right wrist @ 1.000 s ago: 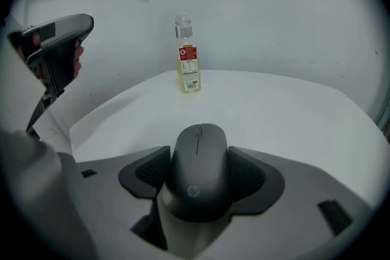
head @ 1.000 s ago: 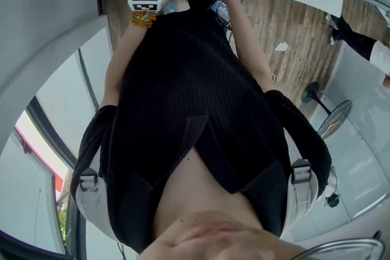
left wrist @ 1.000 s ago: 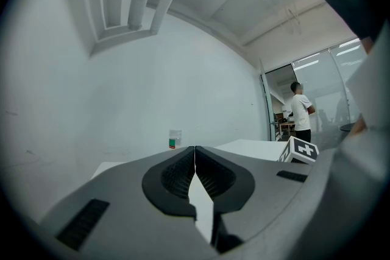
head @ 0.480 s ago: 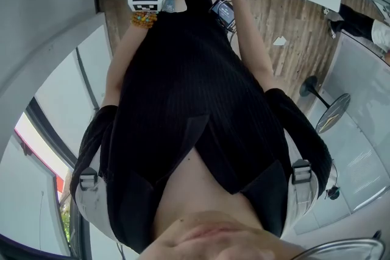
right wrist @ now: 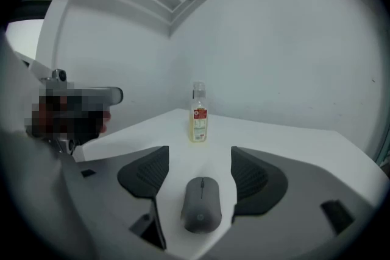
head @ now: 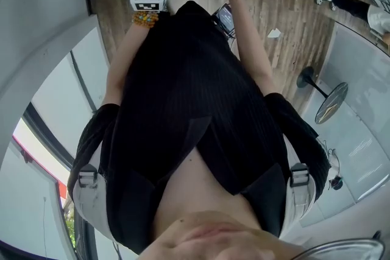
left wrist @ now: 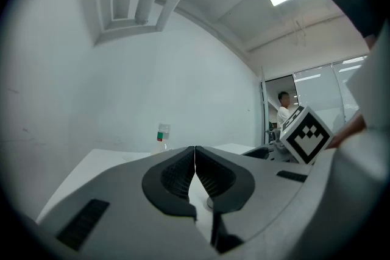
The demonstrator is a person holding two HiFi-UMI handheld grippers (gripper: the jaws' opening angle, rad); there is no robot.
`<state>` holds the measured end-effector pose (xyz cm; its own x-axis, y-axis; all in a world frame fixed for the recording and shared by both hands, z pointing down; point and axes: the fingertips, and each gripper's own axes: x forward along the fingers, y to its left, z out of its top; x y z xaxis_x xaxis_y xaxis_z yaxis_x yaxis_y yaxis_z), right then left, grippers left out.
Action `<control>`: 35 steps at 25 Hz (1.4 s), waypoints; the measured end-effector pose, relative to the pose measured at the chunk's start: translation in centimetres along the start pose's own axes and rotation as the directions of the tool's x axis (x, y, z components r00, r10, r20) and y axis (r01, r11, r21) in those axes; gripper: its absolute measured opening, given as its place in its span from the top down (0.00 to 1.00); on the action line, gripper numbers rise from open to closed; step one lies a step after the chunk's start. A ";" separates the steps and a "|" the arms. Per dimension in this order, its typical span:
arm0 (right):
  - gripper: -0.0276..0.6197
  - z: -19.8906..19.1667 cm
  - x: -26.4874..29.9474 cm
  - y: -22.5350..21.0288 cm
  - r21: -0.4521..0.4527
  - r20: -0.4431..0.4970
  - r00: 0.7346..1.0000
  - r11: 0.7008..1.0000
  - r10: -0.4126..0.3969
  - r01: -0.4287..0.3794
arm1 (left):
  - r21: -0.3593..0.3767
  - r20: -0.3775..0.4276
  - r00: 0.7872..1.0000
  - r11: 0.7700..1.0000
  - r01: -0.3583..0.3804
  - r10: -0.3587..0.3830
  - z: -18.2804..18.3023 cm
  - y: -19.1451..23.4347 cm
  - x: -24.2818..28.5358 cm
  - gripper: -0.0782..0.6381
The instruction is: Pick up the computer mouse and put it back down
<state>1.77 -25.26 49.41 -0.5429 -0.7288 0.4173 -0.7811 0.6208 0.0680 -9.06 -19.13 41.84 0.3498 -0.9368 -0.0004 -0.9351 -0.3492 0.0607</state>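
The mouse [right wrist: 200, 205] is seen lying flat on the white tabletop [right wrist: 286, 137], framed between the spread jaws of the right gripper [right wrist: 198, 159], with a gap left on each side; nothing is gripped. A small bottle [right wrist: 198, 114] is stood further back, well apart. The left gripper [left wrist: 194, 158] is held with its jaws pressed together, empty. The pick-up is judged to be at the reach-in stage: the jaws should next be closed evenly on the mouse's sides before any lift.
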 end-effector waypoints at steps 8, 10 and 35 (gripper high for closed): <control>0.51 6.3 -7.2 1.3 -0.044 0.221 0.975 0.998 -0.024 0.035 | 0.078 0.098 0.994 0.995 -0.062 0.054 4.3 -2.6 -2.5 0.87; 0.51 7.6 -9.6 2.2 -0.057 0.284 0.959 0.998 -0.024 0.042 | 0.097 0.111 0.992 0.993 -0.067 0.056 5.0 -4.2 -3.5 0.87; 0.85 -0.5 -33.5 11.7 -0.017 0.532 0.847 1.000 -0.003 0.015 | 0.154 0.117 0.980 0.972 -0.180 0.163 4.3 -20.9 -21.1 0.87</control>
<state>10.98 6.53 36.63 -0.6211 -0.7730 -0.1293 -0.7836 0.6148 0.0894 2.85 7.87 36.27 0.1837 -0.9771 -0.1072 -0.9802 -0.1738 -0.0948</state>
